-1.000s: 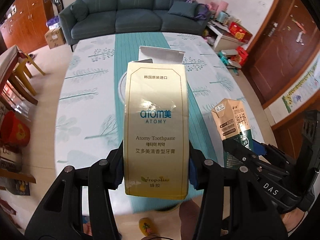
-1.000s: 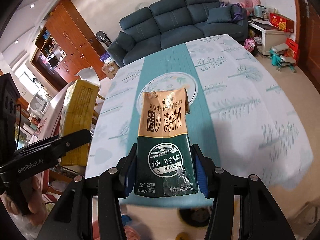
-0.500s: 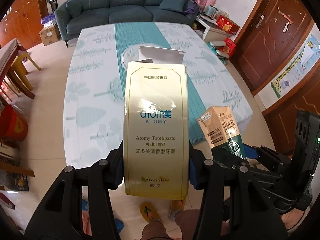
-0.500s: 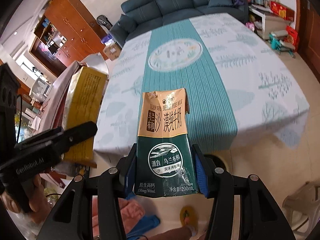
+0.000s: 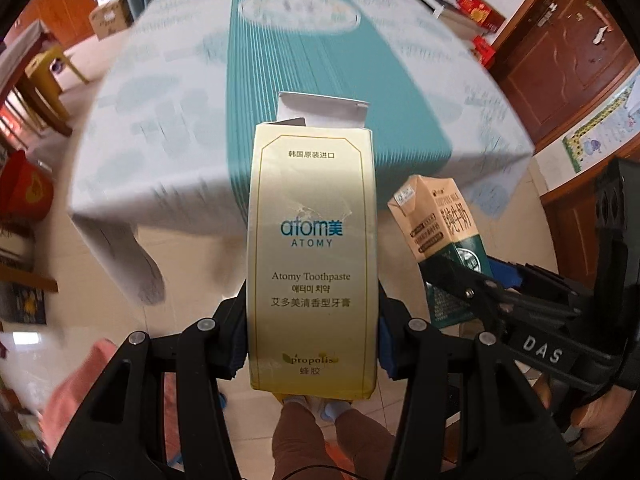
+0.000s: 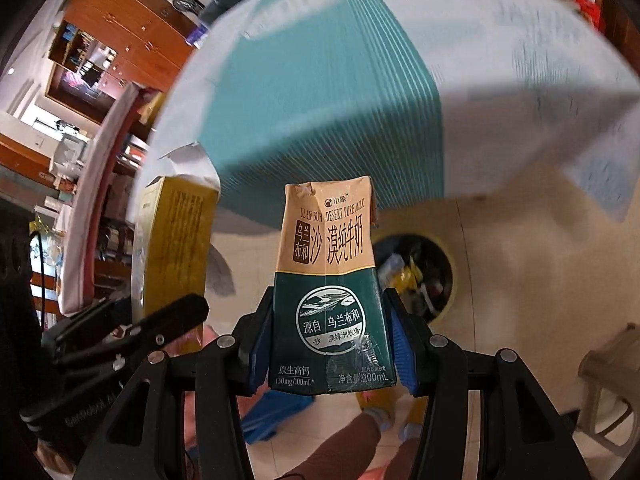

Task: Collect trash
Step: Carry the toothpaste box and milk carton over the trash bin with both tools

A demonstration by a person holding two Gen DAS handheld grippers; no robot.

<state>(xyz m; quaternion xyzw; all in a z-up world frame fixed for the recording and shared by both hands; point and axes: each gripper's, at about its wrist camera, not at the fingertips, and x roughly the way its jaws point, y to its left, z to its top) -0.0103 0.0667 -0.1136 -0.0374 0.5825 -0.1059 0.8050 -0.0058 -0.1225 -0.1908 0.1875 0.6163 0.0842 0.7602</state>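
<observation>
My left gripper (image 5: 310, 340) is shut on a pale yellow toothpaste box (image 5: 312, 248) with its top flap open, held upright over the floor in front of the table. My right gripper (image 6: 330, 356) is shut on a green and tan milk carton (image 6: 330, 280). Each view shows the other hand's load: the milk carton (image 5: 444, 236) to the right in the left wrist view, the toothpaste box (image 6: 176, 248) to the left in the right wrist view. Behind the milk carton on the floor stands a round trash bin (image 6: 424, 276) holding wrappers, partly hidden.
The table (image 5: 160, 140) with a white leaf-print cloth and teal runner lies ahead, its front edge close. A person's legs and feet (image 5: 320, 432) stand on the tiled floor below. Wooden cabinets (image 6: 120, 40) are at left, a wooden door (image 5: 560, 68) at right, a plastic stool (image 6: 608, 380) at far right.
Both grippers have pulled back off the table and sunk toward the floor, tilting further down, each still holding its load. The trash bin has come into the right wrist view.
</observation>
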